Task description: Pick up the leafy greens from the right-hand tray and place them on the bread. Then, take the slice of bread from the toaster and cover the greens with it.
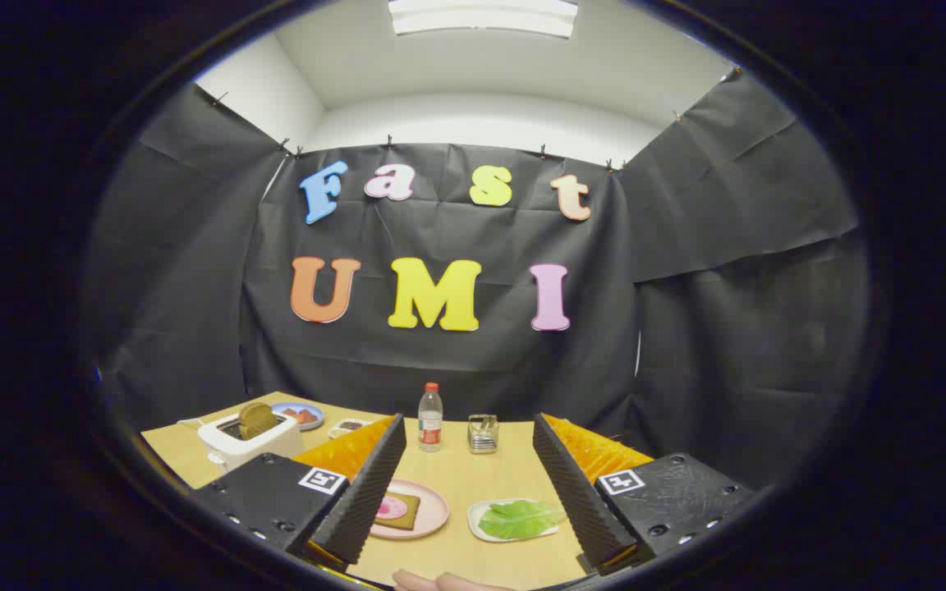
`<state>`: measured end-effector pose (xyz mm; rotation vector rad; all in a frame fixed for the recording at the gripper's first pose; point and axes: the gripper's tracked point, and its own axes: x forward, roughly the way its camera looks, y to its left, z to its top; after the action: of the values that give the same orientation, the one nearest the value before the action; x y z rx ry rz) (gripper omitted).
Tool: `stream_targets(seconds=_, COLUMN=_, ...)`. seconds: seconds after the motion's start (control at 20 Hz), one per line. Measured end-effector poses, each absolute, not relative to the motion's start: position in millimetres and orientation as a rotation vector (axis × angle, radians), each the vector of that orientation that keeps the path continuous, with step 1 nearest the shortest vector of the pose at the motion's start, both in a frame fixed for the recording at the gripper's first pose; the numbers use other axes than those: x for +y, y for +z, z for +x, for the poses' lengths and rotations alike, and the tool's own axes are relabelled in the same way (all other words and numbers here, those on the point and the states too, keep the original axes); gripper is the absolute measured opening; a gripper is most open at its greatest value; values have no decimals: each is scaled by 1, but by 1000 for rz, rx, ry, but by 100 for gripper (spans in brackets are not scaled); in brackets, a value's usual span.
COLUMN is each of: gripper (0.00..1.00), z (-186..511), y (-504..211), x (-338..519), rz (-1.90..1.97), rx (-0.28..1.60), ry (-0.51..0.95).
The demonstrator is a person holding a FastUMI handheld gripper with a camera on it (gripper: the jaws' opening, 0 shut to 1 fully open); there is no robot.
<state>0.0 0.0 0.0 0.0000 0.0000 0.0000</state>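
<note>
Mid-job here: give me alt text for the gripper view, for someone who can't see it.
The gripper is open above a wooden table, its fingers flanking a pink plate with bread and a white tray of leafy greens. A white toaster holding a slice stands beyond the left finger; a bottle stands farther back.

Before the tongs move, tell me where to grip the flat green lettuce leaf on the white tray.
Grip the green lettuce leaf at its raised near edge, coming down from above: it lies flat on the white tray. The tongs are open.

Gripper camera looks forward over parted fingers (395, 480), high above the table (481, 480)
</note>
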Motion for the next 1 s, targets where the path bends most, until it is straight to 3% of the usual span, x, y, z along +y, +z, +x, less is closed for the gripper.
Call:
stream_targets(seconds=0.7, gripper=95, z=19, y=-27, x=-34, rz=70, rx=55, ry=-46)
stream_targets(seconds=1.0, gripper=95, z=51, y=-72, x=-76, rz=84, rx=124, ry=-103)
